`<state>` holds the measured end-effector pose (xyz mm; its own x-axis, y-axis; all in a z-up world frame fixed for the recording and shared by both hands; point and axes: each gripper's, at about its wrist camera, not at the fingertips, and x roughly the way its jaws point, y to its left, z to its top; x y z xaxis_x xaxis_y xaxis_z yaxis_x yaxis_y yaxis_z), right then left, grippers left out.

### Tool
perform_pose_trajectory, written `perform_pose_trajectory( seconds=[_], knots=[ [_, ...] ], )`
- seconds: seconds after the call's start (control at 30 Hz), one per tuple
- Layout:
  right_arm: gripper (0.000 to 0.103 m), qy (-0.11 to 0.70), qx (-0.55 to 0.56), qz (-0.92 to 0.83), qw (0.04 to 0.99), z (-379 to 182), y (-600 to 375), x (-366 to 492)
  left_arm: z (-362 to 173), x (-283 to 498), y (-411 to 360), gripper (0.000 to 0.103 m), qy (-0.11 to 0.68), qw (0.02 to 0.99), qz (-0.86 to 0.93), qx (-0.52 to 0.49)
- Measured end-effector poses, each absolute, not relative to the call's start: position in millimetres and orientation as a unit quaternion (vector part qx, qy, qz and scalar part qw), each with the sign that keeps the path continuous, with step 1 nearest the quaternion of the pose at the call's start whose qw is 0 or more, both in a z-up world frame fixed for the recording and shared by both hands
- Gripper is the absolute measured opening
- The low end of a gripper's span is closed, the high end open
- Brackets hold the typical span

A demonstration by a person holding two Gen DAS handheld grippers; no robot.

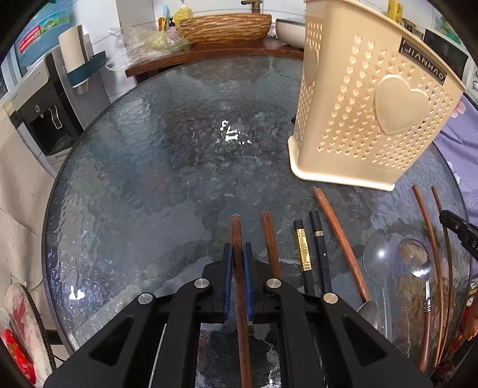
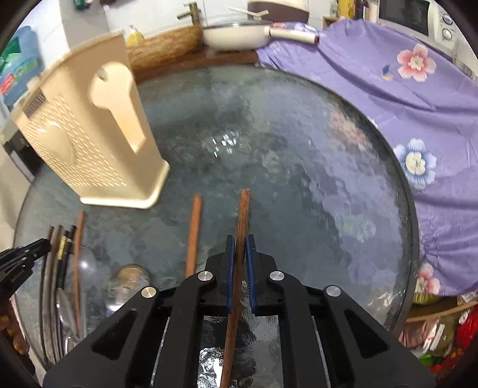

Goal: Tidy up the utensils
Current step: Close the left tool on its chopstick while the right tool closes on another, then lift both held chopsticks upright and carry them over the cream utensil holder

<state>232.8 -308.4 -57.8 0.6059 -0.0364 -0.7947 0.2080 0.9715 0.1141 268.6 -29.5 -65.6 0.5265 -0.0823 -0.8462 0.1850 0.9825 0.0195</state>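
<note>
My left gripper (image 1: 238, 249) is shut on a brown wooden chopstick (image 1: 236, 235) at the near side of the round glass table (image 1: 149, 179). My right gripper (image 2: 240, 240) is shut on another brown wooden chopstick (image 2: 242, 212). A beige perforated utensil holder (image 1: 370, 98) stands on the table, ahead and right of the left gripper; in the right wrist view it (image 2: 89, 143) is ahead to the left. On the glass lie more brown chopsticks (image 1: 270, 241), a black pair (image 1: 318, 247) and two spoons (image 1: 416, 259).
A purple flowered cloth (image 2: 403, 104) covers the table's right side. A wooden counter (image 1: 209, 53) with a woven basket (image 1: 224, 27) and a white pan (image 2: 236, 35) stands behind. A water dispenser (image 1: 38, 110) stands at the left.
</note>
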Motion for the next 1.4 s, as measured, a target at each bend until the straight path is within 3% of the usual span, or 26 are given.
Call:
perform_pose_trajectory(
  seconds=[0.53,1.4],
  knots=[
    [0.008,0.325,0.107,0.058,0.938,45.6,-304.3,174.2,46.3,219.1,-8.9,0.007,0.359,0.926,-0.112,0.006],
    [0.007,0.260,0.054,0.105,0.958,122.9,-299.1,135.0,108.5,189.6,-16.8,0.007,0.276,0.950,-0.146,0.025]
  ],
)
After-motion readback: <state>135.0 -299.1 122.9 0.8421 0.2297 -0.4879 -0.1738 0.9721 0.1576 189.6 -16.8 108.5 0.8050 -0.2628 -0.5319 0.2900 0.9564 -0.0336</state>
